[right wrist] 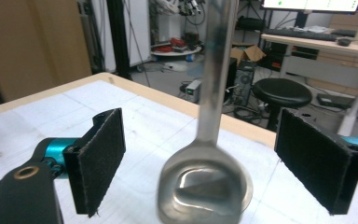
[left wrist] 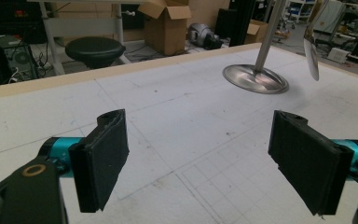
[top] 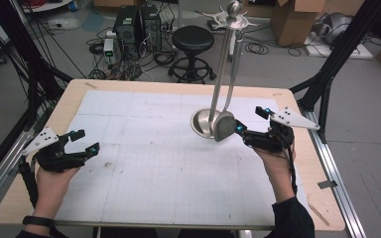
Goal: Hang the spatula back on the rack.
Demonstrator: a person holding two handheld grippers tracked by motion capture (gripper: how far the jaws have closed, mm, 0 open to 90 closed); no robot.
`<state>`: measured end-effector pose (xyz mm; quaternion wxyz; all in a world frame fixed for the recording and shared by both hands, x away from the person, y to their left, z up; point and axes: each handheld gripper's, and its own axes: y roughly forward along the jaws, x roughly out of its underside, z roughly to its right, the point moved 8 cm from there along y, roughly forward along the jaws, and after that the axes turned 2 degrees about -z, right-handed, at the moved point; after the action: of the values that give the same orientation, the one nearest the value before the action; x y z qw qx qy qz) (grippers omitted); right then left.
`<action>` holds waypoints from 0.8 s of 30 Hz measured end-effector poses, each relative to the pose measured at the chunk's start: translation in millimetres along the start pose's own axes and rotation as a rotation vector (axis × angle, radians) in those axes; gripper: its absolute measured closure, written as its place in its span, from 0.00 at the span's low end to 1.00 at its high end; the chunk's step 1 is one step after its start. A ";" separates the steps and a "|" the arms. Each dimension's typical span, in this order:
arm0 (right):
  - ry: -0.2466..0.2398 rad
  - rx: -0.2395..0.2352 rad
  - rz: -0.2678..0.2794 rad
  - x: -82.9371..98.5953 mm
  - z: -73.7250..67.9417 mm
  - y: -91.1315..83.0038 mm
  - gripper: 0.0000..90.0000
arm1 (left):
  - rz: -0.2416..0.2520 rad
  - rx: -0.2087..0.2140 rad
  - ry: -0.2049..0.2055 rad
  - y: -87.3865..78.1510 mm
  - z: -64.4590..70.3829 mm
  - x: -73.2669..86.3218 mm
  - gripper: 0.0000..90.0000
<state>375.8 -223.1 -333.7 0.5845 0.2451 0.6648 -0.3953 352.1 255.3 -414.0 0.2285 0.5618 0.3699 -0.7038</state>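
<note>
Right gripper (top: 248, 126) wide open around hanging ladle (right wrist: 205, 186) near tabletop (top: 178, 198) right edge; left gripper (top: 82, 141) wide open, empty, near left edge.

Table: a pale gridded mat (top: 144, 163) covers my wooden table (top: 69, 99), with the bare edge left around it.
Stool: a black round stool (top: 192, 40) stands on the floor beyond the far edge.
Computers: two dark computer towers (top: 136, 25) sit left of the stool, cables tangled around them.
Boxes: a cardboard box (top: 290, 20) stands on the floor at far right.
</note>
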 end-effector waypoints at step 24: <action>-0.097 -0.055 0.036 62.8 -20.0 -22.5 0.13 | 0.003 0.007 0.010 3.2 3.4 -0.9 0.22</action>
<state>334.1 -228.2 -389.2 0.6297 0.2212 0.6417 -0.3777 352.6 250.6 -413.6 0.2259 0.5666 0.3676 -0.7020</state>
